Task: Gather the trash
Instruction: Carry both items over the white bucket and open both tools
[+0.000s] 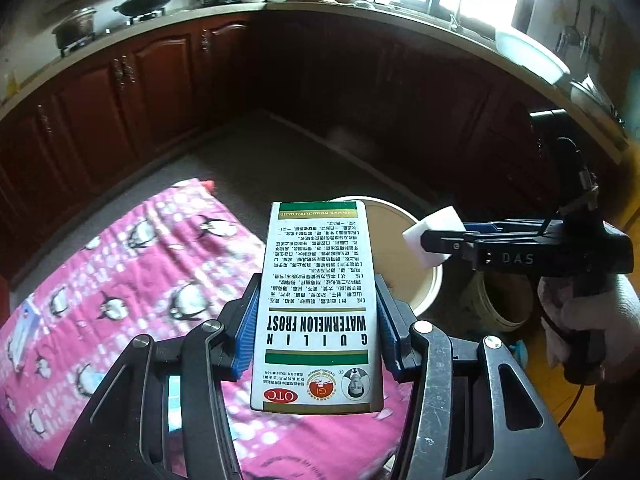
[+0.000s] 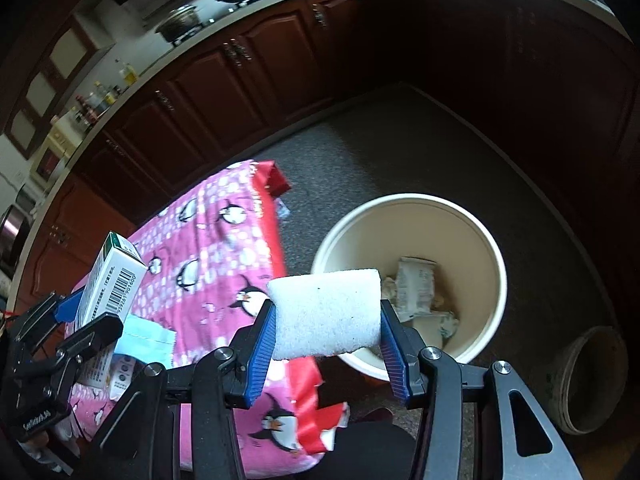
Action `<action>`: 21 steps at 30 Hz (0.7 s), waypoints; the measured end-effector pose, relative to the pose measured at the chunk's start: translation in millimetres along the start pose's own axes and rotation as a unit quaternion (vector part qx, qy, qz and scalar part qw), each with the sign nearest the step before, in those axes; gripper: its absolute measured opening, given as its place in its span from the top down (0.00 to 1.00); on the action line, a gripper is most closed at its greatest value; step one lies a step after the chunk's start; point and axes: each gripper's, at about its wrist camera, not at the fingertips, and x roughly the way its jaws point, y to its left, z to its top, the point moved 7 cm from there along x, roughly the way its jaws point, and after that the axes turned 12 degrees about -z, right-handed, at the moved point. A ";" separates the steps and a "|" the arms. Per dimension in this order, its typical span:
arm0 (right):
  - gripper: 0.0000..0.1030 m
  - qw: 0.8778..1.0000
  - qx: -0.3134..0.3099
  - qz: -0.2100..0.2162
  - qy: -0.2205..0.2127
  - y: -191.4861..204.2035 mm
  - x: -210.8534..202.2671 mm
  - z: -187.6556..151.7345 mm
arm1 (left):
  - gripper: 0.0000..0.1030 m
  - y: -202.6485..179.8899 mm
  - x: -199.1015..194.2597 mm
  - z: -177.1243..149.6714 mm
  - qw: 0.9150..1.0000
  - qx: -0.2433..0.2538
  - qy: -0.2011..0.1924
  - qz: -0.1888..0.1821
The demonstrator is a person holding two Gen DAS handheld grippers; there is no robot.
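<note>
Black metal tool (image 1: 316, 316), ribbed blue pads (image 1: 246, 324), silver screws, white "DAS" lettering

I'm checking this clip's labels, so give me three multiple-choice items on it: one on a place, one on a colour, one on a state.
1. Where is the bucket?
A. on the counter
B. on the floor beside the pink cloth
C. on the stove

2. What colour is the foam block?
A. white
B. green
C. red

3. What is the left gripper doing?
A. hanging open
B. shut on nothing
C. shut on the medicine box

Answers: 1 B, the bucket stands on the grey floor by the cloth's edge. 2 A, the block in the right gripper is white. 3 C, both blue pads press the box's sides.
</note>
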 end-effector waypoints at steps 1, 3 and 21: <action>0.54 1.000 0.003 -0.001 0.002 -3.9 1.6 -0.6 | 0.53 -3.0 5.5 0.2 1.000 0.001 0.003 -0.003; 0.54 1.000 0.009 -0.005 0.005 -11.5 5.3 -1.8 | 0.53 -6.4 16.0 0.0 1.000 0.000 0.010 -0.008; 0.53 0.997 0.050 -0.029 0.045 -58.6 47.6 -13.0 | 0.53 -12.9 98.4 -2.8 0.997 -0.022 0.059 -0.036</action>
